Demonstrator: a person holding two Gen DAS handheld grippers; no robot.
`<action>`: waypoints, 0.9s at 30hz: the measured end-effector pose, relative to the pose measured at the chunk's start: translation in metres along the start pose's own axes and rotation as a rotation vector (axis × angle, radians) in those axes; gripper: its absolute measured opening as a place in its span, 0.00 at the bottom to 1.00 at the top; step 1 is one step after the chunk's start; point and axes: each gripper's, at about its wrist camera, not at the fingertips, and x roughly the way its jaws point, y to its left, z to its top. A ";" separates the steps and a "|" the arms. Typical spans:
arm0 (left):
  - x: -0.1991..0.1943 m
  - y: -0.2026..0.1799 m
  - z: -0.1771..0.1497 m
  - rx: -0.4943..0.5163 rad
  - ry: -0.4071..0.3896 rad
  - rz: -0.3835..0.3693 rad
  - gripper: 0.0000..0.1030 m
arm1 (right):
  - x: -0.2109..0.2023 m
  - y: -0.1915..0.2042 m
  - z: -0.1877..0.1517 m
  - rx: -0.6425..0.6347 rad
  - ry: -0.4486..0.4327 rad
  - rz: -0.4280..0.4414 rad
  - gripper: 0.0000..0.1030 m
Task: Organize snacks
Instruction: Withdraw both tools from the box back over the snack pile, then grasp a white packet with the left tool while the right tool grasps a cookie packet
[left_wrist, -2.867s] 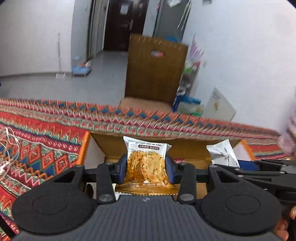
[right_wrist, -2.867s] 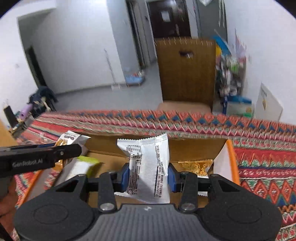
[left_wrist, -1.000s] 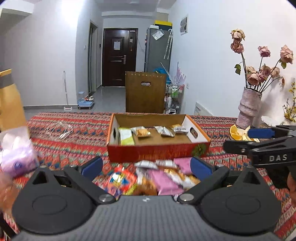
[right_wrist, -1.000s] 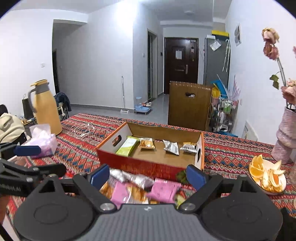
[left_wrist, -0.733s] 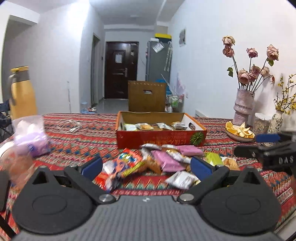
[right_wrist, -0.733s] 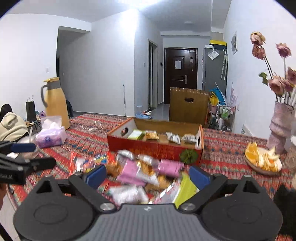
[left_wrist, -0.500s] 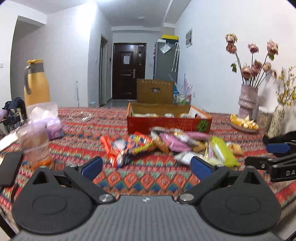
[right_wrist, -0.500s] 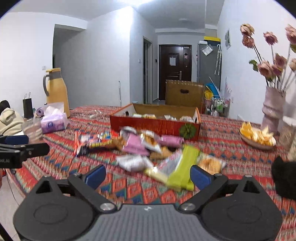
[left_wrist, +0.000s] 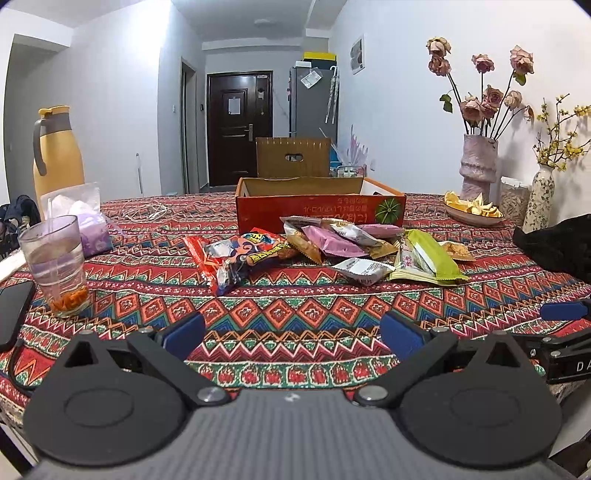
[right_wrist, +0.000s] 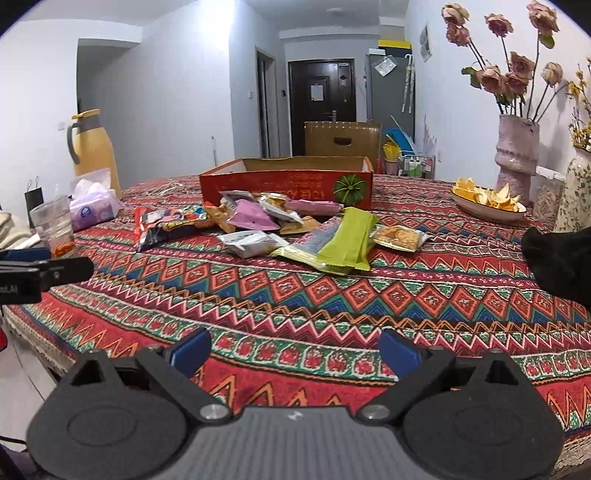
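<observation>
Both grippers hang low at the near edge of the bench (left_wrist: 295, 314), well short of the snacks (left_wrist: 332, 251) heaped just before the red box (left_wrist: 321, 210); the left gripper (left_wrist: 291, 332) and right gripper (right_wrist: 295, 350) each hold their fingers spread wide with nothing between them. The next pick, I judge, is best made one packet per gripper from the heap's near fringe (the white packet (right_wrist: 253, 242) and green bar (right_wrist: 347, 240) lie freest). Pinch across a narrow side and lift clear of the box wall.
</observation>
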 end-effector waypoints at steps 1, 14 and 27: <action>0.002 -0.001 0.001 0.001 0.003 -0.001 1.00 | 0.001 -0.002 0.001 0.008 -0.001 0.000 0.95; 0.081 -0.034 0.032 0.074 0.071 -0.119 1.00 | 0.035 -0.043 0.019 0.088 0.036 -0.051 0.95; 0.203 -0.052 0.055 0.106 0.222 -0.209 0.86 | 0.115 -0.115 0.075 0.228 0.083 -0.088 0.86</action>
